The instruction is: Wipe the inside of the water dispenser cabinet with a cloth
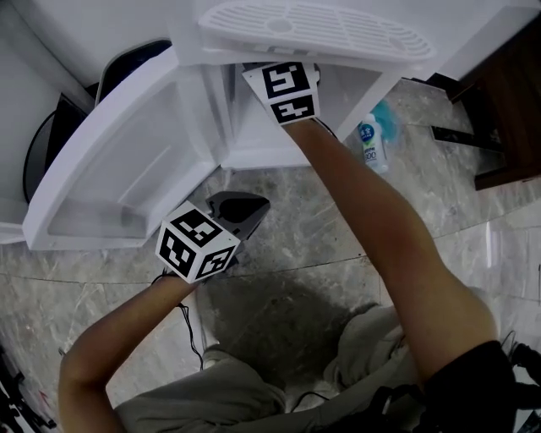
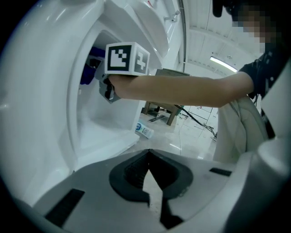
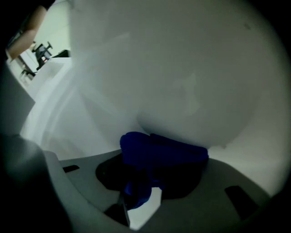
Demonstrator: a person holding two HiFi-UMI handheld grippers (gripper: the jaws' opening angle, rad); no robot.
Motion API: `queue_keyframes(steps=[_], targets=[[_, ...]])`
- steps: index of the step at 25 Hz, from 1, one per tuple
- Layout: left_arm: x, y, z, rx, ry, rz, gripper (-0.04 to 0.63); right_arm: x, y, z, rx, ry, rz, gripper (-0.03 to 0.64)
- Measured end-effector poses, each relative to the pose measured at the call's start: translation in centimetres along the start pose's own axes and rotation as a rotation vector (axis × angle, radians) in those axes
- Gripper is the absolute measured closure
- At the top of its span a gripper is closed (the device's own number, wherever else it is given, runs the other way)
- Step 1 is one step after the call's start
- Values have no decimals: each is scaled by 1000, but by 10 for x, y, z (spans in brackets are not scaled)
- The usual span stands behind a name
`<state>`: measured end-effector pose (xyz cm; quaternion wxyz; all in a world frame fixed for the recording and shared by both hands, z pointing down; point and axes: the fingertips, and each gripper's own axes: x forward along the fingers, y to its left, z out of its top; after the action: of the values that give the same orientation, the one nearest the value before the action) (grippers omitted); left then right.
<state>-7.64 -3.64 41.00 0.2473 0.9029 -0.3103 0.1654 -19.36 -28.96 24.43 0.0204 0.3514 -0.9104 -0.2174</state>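
The white water dispenser cabinet [image 1: 254, 139] stands with its door [image 1: 127, 169] swung open to the left. My right gripper [image 3: 150, 177] reaches inside it, shut on a dark blue cloth [image 3: 163, 152]. The cloth is pressed against the white inner wall [image 3: 182, 82]. In the head view only this gripper's marker cube [image 1: 287, 91] shows at the opening; its jaws are hidden inside. The left gripper view shows the blue cloth [image 2: 88, 68] in the cabinet ahead of that cube [image 2: 126, 58]. My left gripper [image 2: 149, 159] is shut and holds nothing. It hovers over the floor in front of the cabinet [image 1: 241, 211].
A small plastic bottle with a blue label [image 1: 370, 144] lies on the stone floor right of the cabinet. Dark wooden furniture [image 1: 507, 110] stands at the far right. The drip tray grille [image 1: 313, 25] juts out above the opening. A cable [image 1: 190, 330] trails over the floor near my knees.
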Motion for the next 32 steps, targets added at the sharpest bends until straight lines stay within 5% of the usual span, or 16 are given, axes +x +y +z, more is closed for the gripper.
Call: queue_keyframes(steps=[4,8,14,20,24,32], targets=[[1,10,12,38,-16,38,589,-27,29,-5,-167,71,150,464],[7,10,29,182,-38,84,589,-63,54,-6,-159,125,338,463],[9,17,38,256,-52,131,589,-134,84,25,-176,151,600,463],[-3,15,58,369,-91,161,589,-208,71,12,-78,263,705,463],[-4,20,49,359,-64,175,589,-241,86,-26,73,370,767,462],[9,13,36,403,8,133,589,-257,106,-65,78,502,855,448]])
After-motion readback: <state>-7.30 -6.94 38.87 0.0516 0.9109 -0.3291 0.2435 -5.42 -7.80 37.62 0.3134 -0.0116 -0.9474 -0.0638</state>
